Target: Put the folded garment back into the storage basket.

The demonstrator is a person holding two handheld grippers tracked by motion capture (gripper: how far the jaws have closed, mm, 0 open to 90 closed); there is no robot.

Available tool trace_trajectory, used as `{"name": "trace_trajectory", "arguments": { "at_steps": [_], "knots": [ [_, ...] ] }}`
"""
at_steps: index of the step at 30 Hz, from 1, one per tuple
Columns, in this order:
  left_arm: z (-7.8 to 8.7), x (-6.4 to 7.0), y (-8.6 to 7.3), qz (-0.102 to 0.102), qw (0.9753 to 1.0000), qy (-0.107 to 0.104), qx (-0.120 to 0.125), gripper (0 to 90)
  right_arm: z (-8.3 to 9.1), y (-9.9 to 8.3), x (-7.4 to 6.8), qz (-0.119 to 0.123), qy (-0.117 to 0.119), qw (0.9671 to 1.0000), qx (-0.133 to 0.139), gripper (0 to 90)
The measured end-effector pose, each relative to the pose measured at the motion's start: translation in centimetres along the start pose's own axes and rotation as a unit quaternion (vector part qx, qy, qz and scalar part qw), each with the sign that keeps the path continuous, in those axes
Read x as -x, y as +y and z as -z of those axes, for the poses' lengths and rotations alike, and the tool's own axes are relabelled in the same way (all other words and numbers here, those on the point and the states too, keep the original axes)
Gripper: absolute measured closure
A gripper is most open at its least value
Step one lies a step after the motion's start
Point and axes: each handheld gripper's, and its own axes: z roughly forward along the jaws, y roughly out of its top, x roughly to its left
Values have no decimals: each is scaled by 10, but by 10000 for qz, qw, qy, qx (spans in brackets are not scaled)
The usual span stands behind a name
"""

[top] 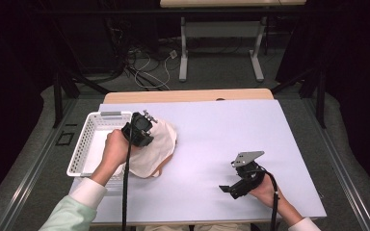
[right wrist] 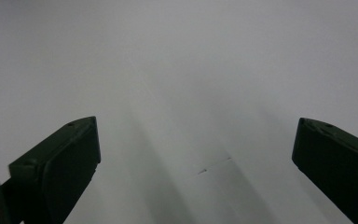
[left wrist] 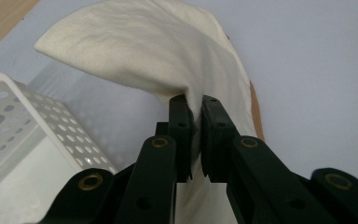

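Pinching the cloth [left wrist: 168, 51] tight, the left claw [left wrist: 193, 105] lifts a fold beside the basket [top: 84, 144].
Cloth drapes by the desk's [top: 231, 130] left edge, touching the basket's right rim; right claw [top: 227, 189] spread wide over bare desk near the front edge.

Basket [top: 87, 139] left, bare table [top: 231, 130] right.

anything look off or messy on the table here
Nothing is spilled or damaged. The cream cloth lies bunched, draped partly over the white basket's edge, pinched in the left gripper. The right gripper is open over bare table.
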Motion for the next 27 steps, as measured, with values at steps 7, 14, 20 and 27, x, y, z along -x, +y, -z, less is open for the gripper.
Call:
{"name": "trace_trajectory", "arguments": {
  "at_steps": [7,14,20,27],
  "knots": [
    [9,-5,3,-51,10000,55,-37,843,0,0,0,15,-8,10000,-11,5],
    [22,-13,7,-30,9999,122,-38,843,0,0,0,-8,2,10000,-9,5],
    [35,-18,10,15,9998,195,15,844,0,0,0,11,-10,10000,-21,5],
    [49,-26,10,1,9995,309,15,843,0,0,0,15,-10,10000,-17,4]
  ]
}}
